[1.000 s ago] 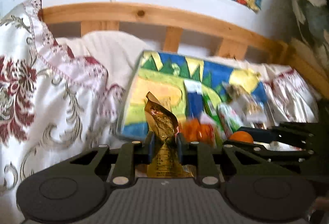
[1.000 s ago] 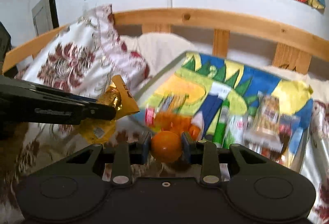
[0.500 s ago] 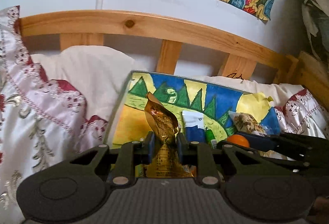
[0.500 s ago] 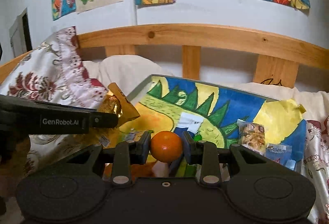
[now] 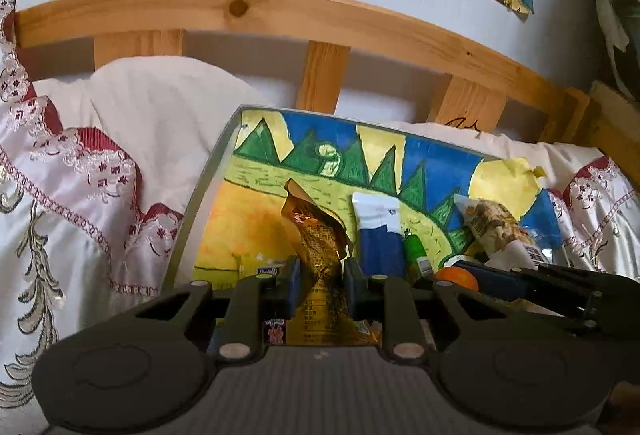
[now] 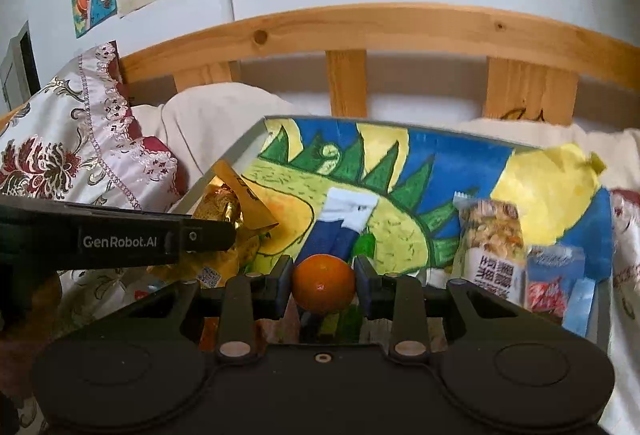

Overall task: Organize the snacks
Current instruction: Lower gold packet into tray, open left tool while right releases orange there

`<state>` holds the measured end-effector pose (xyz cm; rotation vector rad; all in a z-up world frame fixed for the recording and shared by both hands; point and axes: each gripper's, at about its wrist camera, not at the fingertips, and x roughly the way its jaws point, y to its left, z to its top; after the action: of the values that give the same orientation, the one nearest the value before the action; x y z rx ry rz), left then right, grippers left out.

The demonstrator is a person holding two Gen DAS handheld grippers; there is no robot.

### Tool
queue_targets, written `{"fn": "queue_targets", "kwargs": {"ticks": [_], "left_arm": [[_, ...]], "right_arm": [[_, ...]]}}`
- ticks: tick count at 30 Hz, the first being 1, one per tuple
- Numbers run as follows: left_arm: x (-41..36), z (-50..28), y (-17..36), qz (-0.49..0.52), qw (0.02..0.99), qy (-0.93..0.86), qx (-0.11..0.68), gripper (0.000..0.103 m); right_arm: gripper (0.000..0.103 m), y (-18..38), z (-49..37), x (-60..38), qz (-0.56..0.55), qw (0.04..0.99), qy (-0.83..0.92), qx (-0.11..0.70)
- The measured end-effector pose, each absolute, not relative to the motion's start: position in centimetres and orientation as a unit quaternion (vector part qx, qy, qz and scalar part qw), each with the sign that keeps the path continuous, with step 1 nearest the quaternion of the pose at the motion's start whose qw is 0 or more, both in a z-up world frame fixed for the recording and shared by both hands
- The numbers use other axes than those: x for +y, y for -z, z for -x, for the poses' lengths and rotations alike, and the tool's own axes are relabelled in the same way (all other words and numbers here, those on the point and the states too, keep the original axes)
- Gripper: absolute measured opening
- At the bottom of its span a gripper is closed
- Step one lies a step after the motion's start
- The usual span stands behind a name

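Gold wrapper [image 5: 320, 255] is pinched by the left gripper [image 5: 320, 275]; an orange [image 6: 323, 282] is clamped in the right gripper [image 6: 323, 285] over the tray [image 6: 240, 151].

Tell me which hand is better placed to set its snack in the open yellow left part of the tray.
Left, probably. Its left gripper holds the gold wrapper over that area of the tray; the right gripper holds the orange nearer the middle.

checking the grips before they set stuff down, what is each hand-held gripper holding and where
Left hand-held gripper: gold snack packet, pinched at its crumpled middle. Right hand-held gripper: orange, clamped across its sides.
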<state>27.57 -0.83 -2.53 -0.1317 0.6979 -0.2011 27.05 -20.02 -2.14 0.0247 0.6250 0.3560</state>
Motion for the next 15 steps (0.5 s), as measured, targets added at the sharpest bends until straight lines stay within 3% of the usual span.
{"fn": "queue_targets", "kwargs": {"ticks": [15], "left_arm": [[-0.72,-27.75,2.93,0.073,0.929,0.09,0.351,0.034]], "right_arm": [[0.036,2.75,-26.83,-20.12,-0.013,0.934,-0.174,0.312]]}}
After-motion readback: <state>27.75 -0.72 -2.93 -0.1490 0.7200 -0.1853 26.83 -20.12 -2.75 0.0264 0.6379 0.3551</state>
